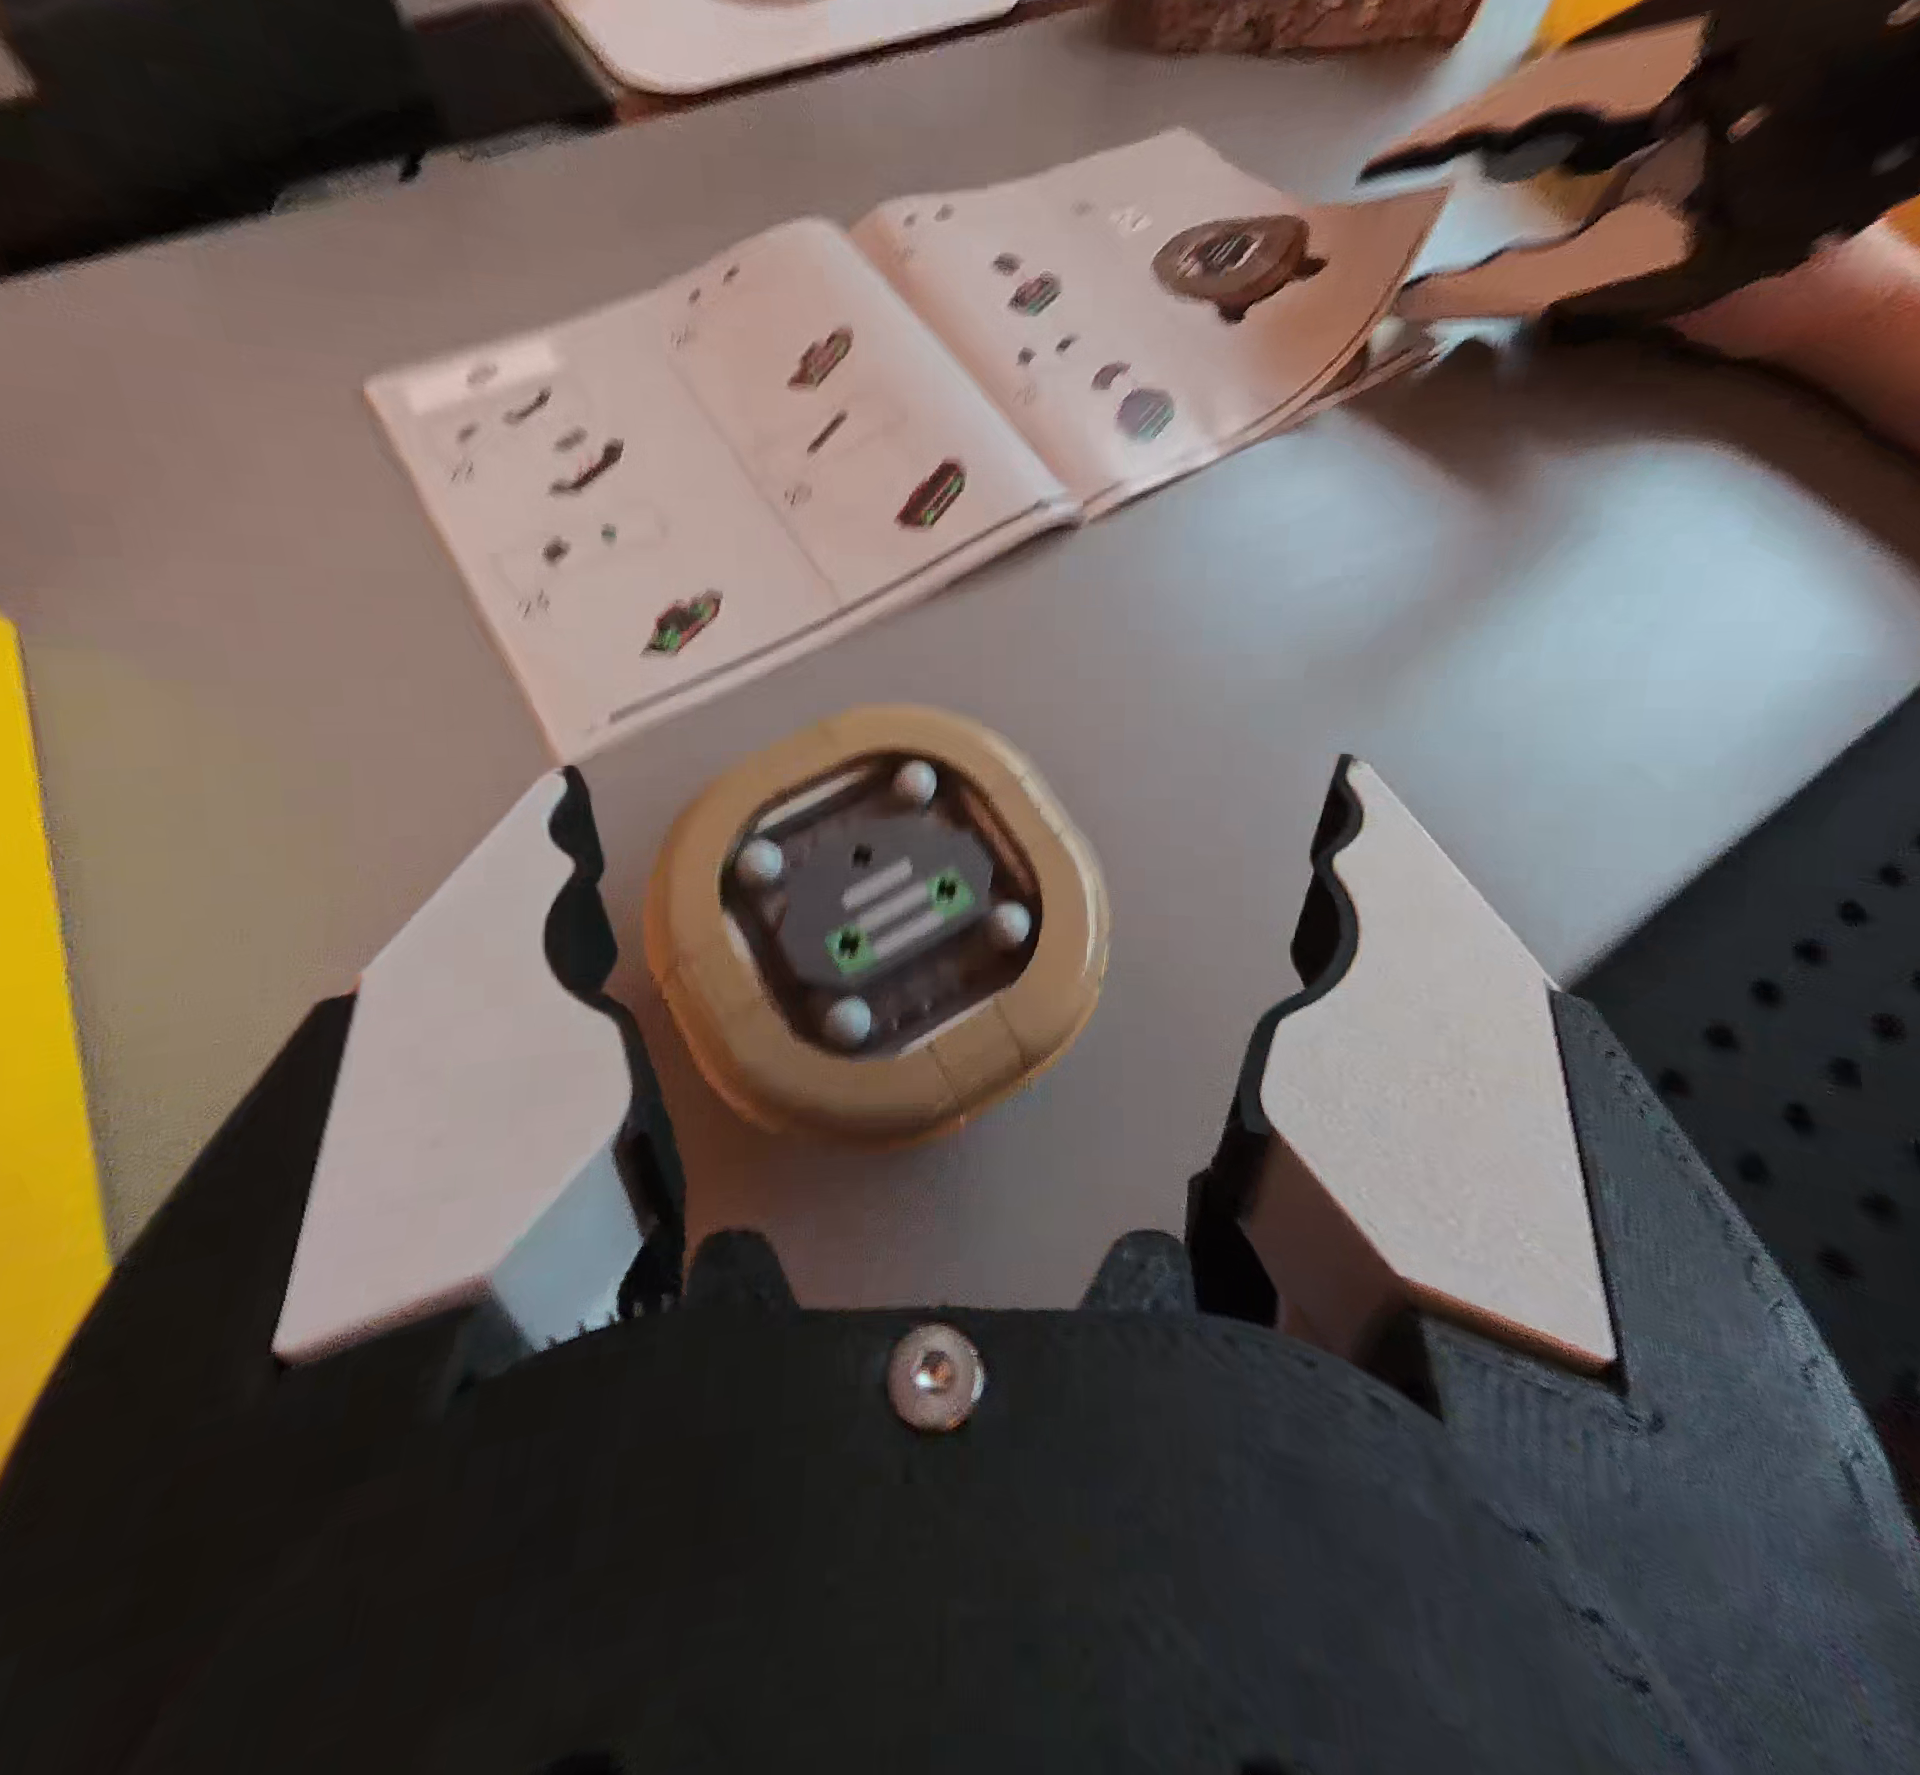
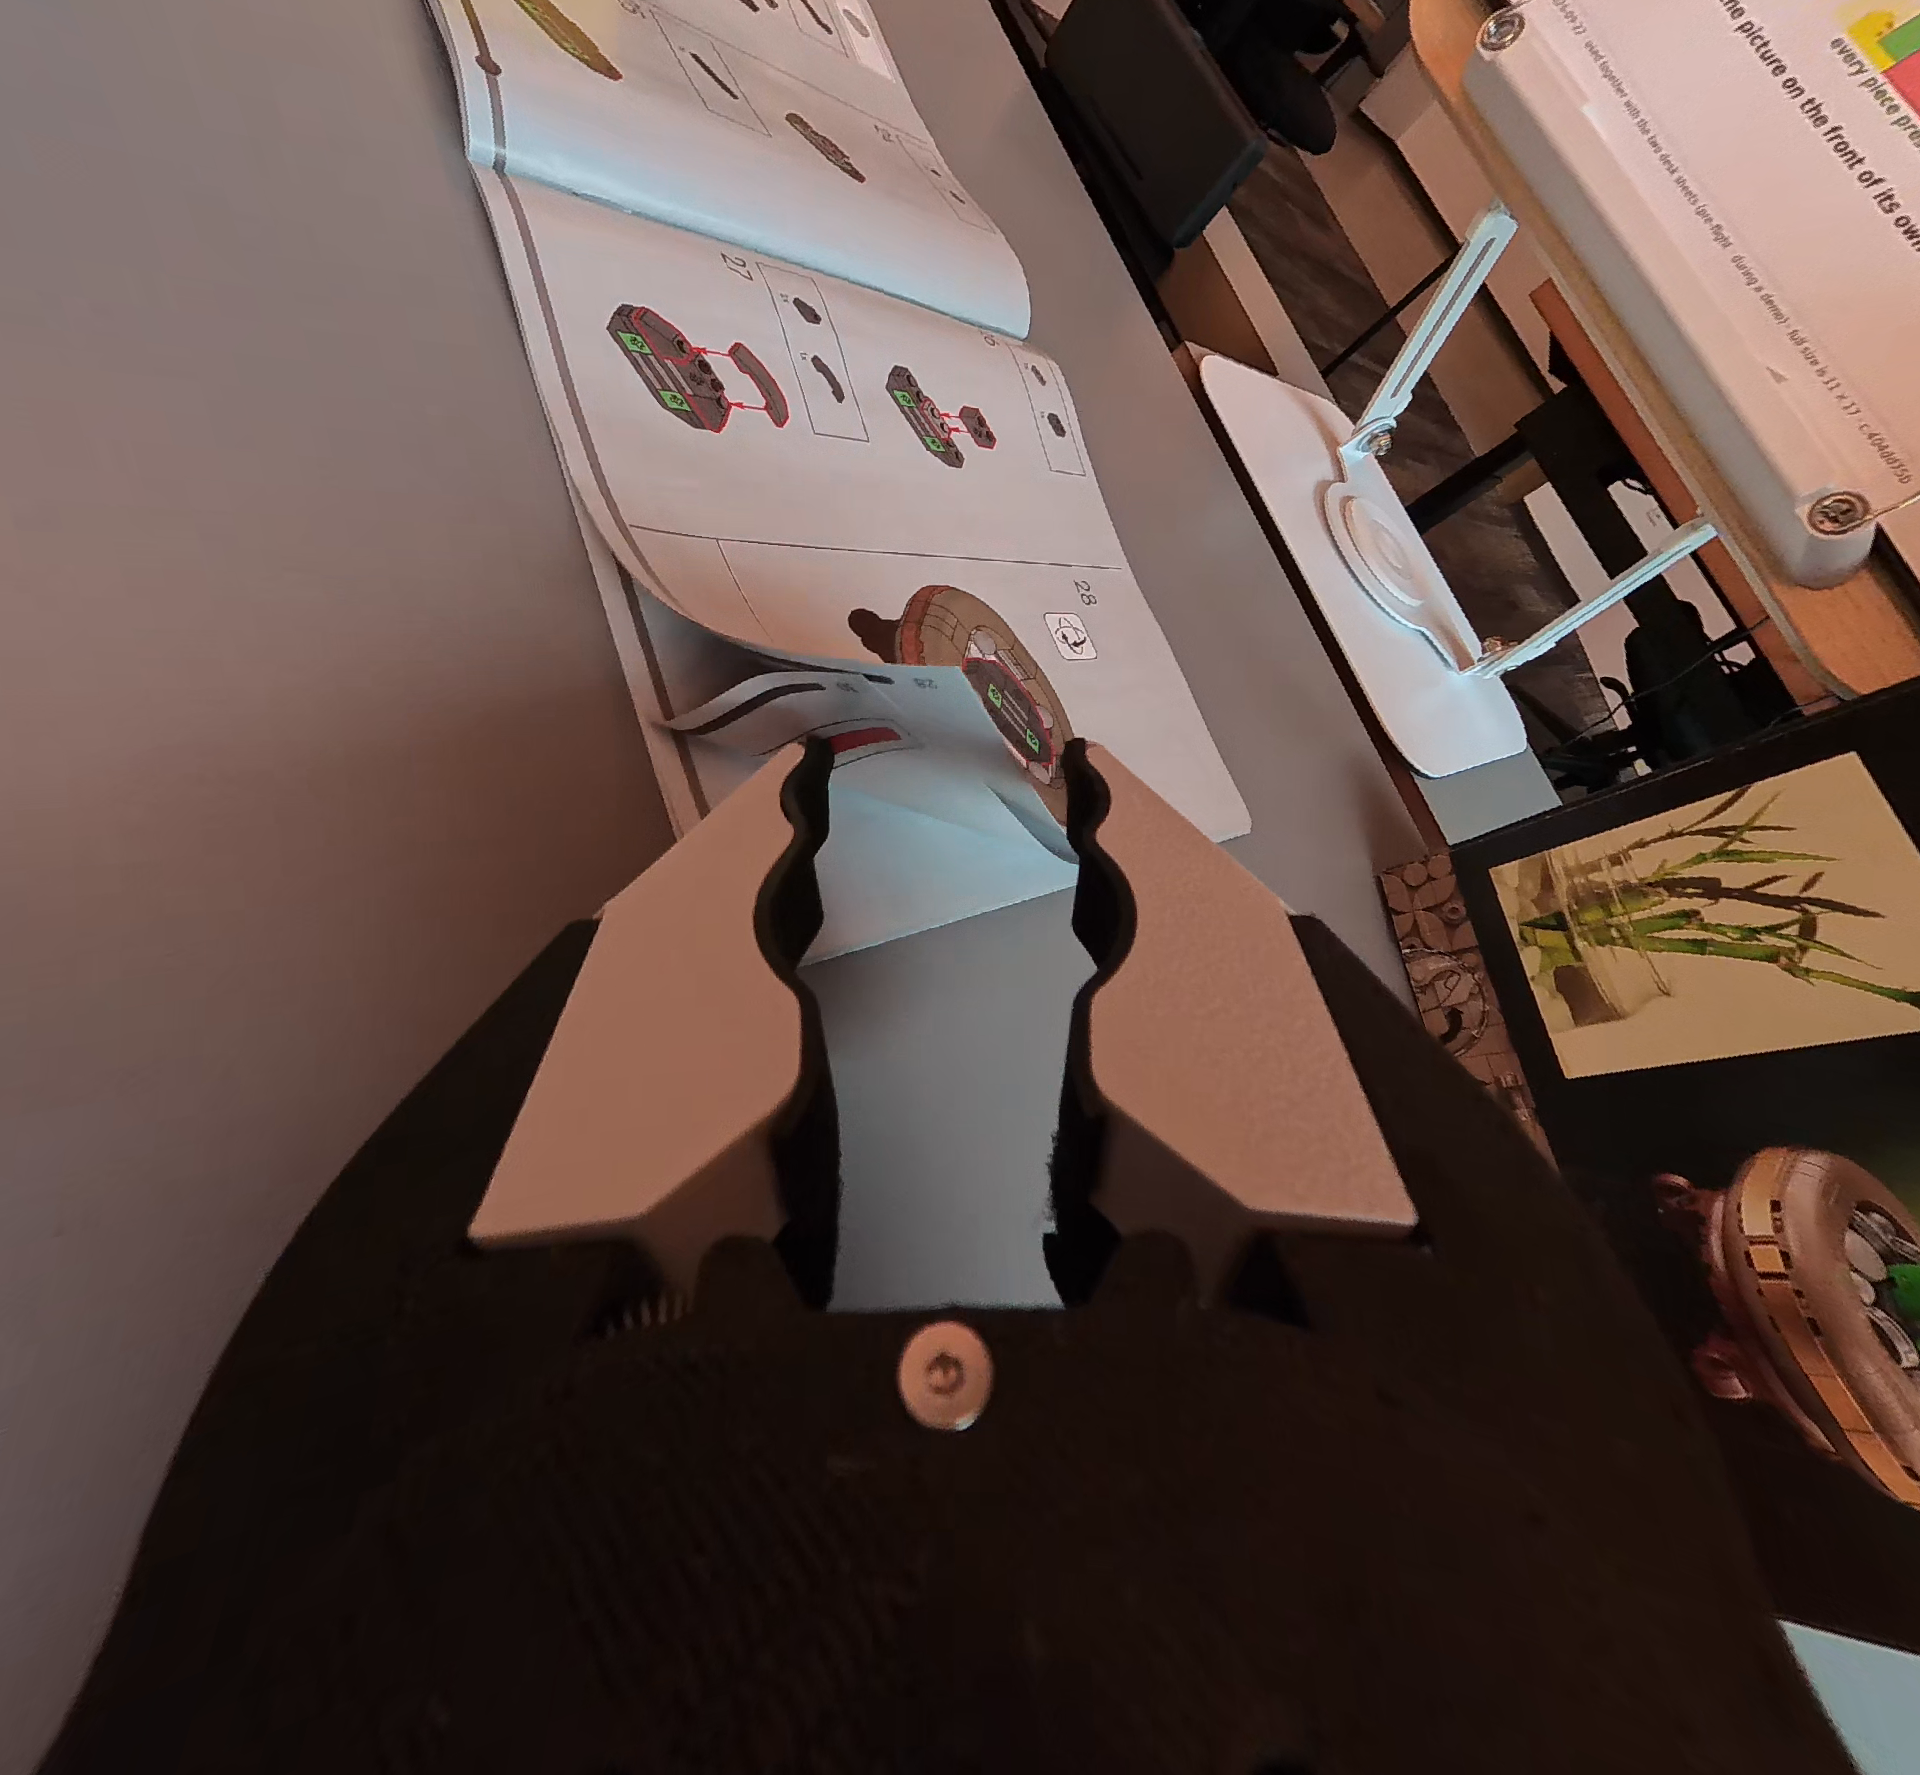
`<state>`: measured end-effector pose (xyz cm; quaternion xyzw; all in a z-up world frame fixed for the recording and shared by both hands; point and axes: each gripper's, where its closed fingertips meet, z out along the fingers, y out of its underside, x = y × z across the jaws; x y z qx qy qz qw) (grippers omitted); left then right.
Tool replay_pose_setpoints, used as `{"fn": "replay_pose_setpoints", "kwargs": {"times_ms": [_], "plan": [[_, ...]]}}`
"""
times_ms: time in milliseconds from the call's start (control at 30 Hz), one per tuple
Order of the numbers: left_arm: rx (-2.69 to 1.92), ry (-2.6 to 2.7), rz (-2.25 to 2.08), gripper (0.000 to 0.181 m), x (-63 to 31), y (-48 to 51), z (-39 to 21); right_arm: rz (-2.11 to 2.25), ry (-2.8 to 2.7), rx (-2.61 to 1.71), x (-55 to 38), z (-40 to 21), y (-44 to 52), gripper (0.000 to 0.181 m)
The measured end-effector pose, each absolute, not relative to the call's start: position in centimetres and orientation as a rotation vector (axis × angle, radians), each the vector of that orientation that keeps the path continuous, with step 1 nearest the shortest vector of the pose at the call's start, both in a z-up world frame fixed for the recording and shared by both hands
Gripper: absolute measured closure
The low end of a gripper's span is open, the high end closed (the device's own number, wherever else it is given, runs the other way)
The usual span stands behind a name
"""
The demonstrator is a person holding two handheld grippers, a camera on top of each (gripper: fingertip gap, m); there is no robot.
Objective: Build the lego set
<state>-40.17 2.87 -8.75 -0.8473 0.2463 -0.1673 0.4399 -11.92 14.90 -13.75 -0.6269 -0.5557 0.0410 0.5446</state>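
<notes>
Straddling the tan lego pot (image 1: 876,925), left gripper (image 1: 956,884) jaws gape; right gripper (image 2: 940,800) jaws part-open around booklet (image 2: 831,437) pages.

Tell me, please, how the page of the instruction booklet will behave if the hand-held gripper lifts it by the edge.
Probably floppy: the page already curls upward near the right hand-held gripper. It looks thin and light, so it should lift easily. It could crease or tear if pinched hard. The booklet may slide on the smooth table.
</notes>
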Motion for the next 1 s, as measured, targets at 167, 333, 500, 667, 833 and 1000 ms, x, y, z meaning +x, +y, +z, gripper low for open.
{"fn": "replay_pose_setpoints", "kwargs": {"times_ms": [167, 333, 500, 667, 833, 1000], "plan": [[-2.103, 0.553, -0.213, 0.057, -42.0, 3.2, -10.9, 0.085, -1.322, -1.487, -11.9, -13.8, 14.9, 0.136], [-2.184, 0.55, -0.278, 0.049, -41.0, 3.2, -12.9, 0.072, -1.332, -1.484, -11.8, -14.0, 14.9, 0.135], [-2.206, 0.55, -0.176, 0.06, -41.6, 3.5, -14.0, 0.074, -1.334, -1.484, -11.9, -14.0, 14.9, 0.136], [-2.199, 0.506, -0.202, 0.063, -41.9, 4.0, -14.1, 0.066, -1.343, -1.483, -11.9, -14.1, 14.9, 0.136], [-2.199, 0.477, -0.172, 0.064, -43.3, 4.9, -14.0, 0.061, -1.346, -1.483, -11.9, -14.1, 14.9, 0.136], [-2.195, 0.419, -0.15, 0.064, -44.4, 5.9, -14.0, 0.052, -1.354, -1.481, -11.9, -14.3, 14.8, 0.136]]}}
